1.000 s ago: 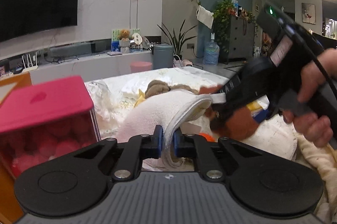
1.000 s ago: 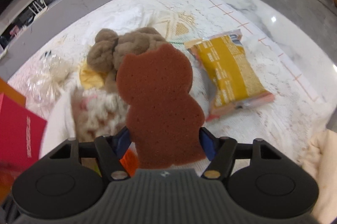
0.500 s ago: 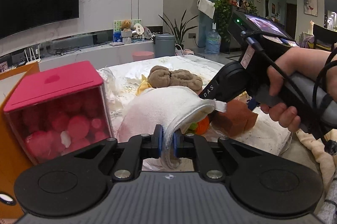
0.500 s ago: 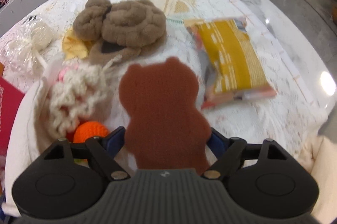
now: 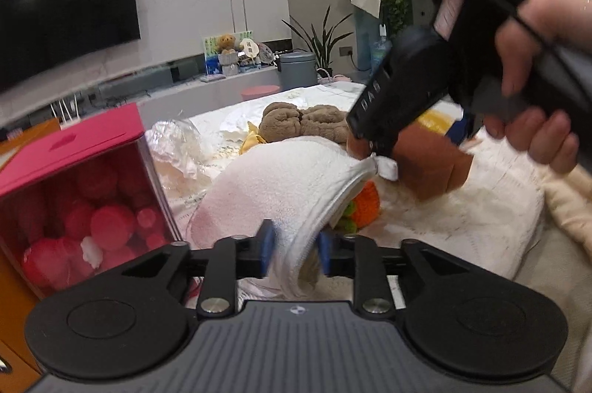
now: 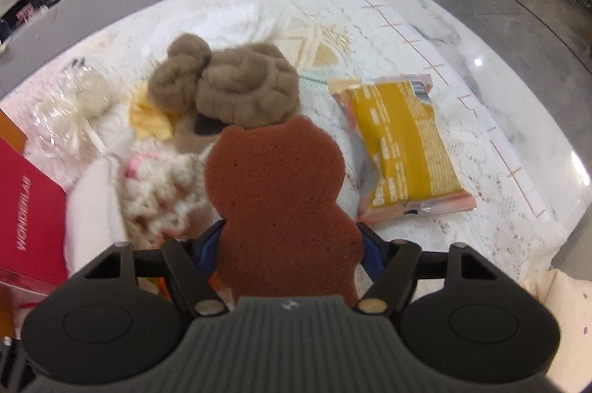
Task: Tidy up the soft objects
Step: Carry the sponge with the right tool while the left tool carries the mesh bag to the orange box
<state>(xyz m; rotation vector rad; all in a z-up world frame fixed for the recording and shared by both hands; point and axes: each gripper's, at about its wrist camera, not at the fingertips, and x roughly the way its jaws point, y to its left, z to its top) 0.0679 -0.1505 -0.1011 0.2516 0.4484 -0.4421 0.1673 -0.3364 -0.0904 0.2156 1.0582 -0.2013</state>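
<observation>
A white terry pouch lies on the table with its mouth facing me; an orange knitted piece shows inside. My left gripper straddles the pouch's rim, its jaws opening and the blue pads standing off the cloth. A flat brown bear-shaped sponge sits between the jaws of my right gripper, which are closing on its sides. In the left wrist view the sponge hangs beside the pouch's mouth. A cream knitted item lies at the pouch.
A clear box with a pink lid full of red pompoms stands at the left. A brown plush, a yellow packet and a cellophane-wrapped bundle lie on the lace cloth. The table's edge curves along the right.
The left jaws, shut on the pouch's rim before, have parted. The right gripper has tilted and shifted with the sponge still in it, and its handle now looms closer in the left view.
</observation>
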